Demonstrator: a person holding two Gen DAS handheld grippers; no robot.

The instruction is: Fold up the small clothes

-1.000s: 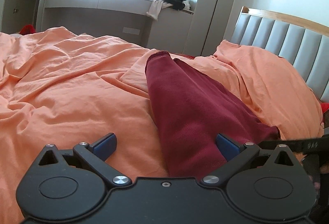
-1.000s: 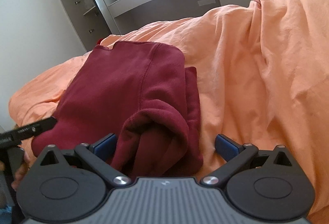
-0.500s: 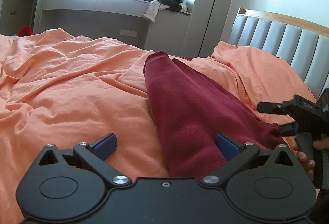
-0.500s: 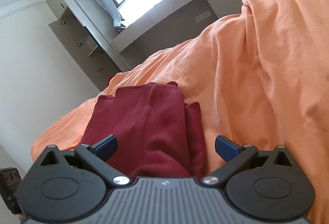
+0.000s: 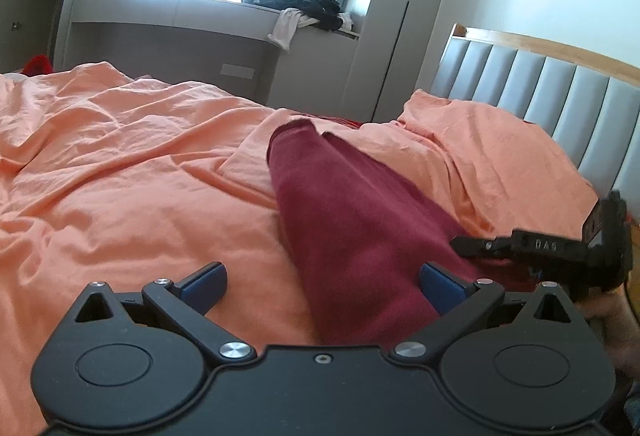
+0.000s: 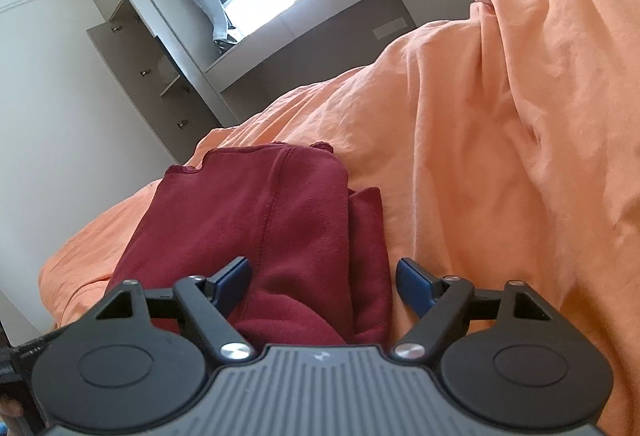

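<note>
A dark red garment [image 5: 352,220] lies folded into a long strip on the orange bed sheet [image 5: 120,176]. My left gripper [image 5: 320,284] is open at the strip's near end, the cloth filling the right half of the gap beside the right pad. In the right wrist view the same garment [image 6: 272,220] runs away from me, its rolled near end between the jaws of my right gripper [image 6: 324,282]. Those jaws are closing; the left pad lies against the cloth and the right pad stands clear of it. The right gripper [image 5: 540,248] also shows at the left view's right edge, with a hand below it.
An orange-covered pillow [image 5: 480,140] rises behind the garment in front of a grey padded headboard [image 5: 540,88]. A window bench [image 5: 180,20] across the room carries a pile of dark clothes [image 5: 304,2]. A drawer unit [image 6: 152,76] stands by the wall.
The right gripper's jaws have narrowed around the garment's near end, and it has rolled and drawn closer to the cloth. It came into the left view at the right. The left gripper stayed put.
</note>
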